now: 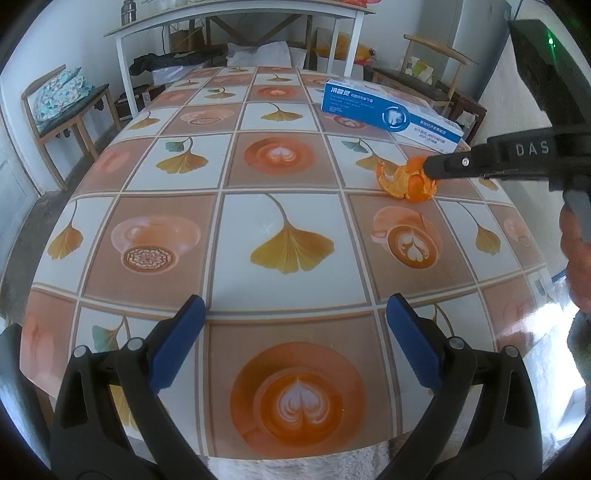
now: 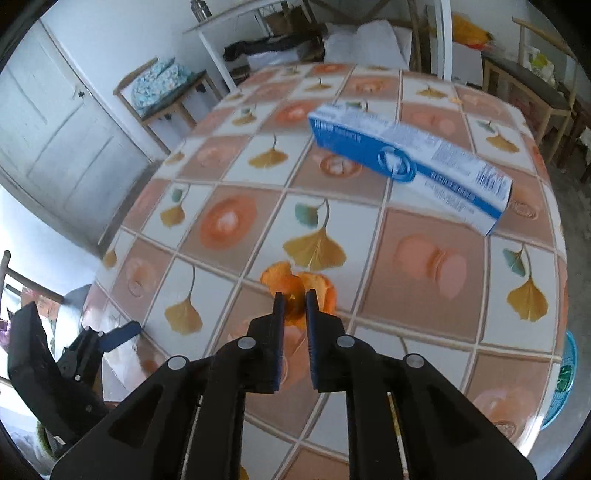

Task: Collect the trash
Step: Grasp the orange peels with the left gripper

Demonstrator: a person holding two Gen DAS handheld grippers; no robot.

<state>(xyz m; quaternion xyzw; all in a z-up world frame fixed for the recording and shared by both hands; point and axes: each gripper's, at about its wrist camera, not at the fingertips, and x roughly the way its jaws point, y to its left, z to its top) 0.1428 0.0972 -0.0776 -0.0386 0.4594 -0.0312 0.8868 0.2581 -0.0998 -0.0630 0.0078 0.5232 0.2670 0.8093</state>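
Observation:
An orange peel (image 1: 400, 181) lies curled on the patterned tablecloth (image 1: 258, 166) at the right side of the table. My right gripper (image 1: 430, 168) reaches in from the right, its jaws nearly together on the peel. In the right wrist view the blue pads pinch a fold of the orange peel (image 2: 284, 282) at the tips of the right gripper (image 2: 294, 297). A blue and white toothpaste box (image 1: 388, 110) lies behind the peel, and the same toothpaste box (image 2: 406, 162) sits beyond the tips. My left gripper (image 1: 295, 306) hovers open over the near table edge, holding nothing.
Wooden chairs stand to the left (image 1: 62, 110) and right (image 1: 428, 74) of the table, and a white desk (image 1: 236, 22) stands behind it. A blue basin (image 2: 567, 373) shows past the table's right edge. A person's hand (image 1: 576, 258) holds the right tool.

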